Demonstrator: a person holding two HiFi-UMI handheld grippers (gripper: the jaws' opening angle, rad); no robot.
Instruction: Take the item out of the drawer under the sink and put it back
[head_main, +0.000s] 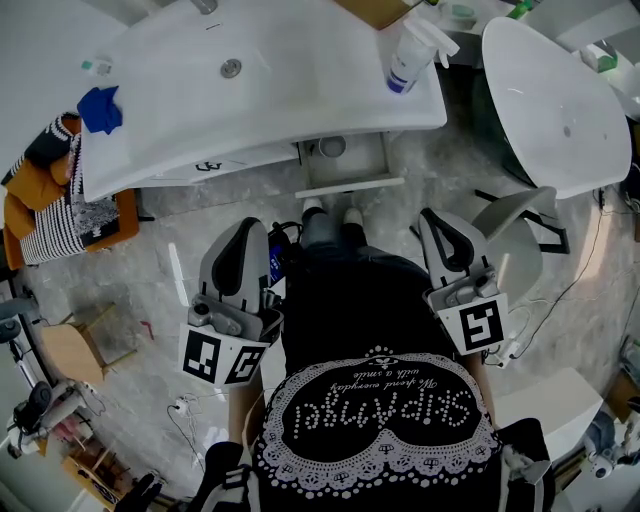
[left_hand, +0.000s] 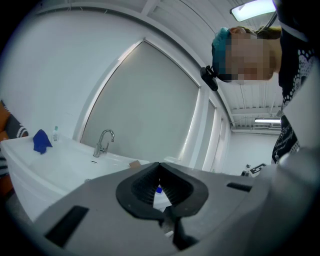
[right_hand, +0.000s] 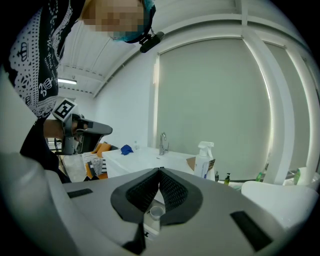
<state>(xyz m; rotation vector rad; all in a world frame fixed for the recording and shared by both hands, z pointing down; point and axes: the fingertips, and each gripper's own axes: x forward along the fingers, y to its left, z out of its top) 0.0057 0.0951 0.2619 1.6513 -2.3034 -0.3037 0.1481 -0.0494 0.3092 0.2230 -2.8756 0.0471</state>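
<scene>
The white drawer (head_main: 348, 172) under the sink counter (head_main: 260, 90) stands pulled out, and a small round cup (head_main: 332, 147) sits inside it. In the right gripper view that cup (right_hand: 156, 212) shows through the gap below the pads. My left gripper (head_main: 243, 228) and right gripper (head_main: 437, 218) hang at waist height on either side of my body, both well back from the drawer. Each is shut with nothing between its jaws: the left gripper (left_hand: 160, 165) and the right gripper (right_hand: 160, 170) have their tips touching.
On the counter stand a tap (right_hand: 162, 142), a spray bottle (head_main: 410, 55) and a blue cloth (head_main: 100, 108). A white oval tub (head_main: 560, 100) is at the right, with a grey chair (head_main: 510, 225) before it. A striped bundle (head_main: 55, 215) lies to the left.
</scene>
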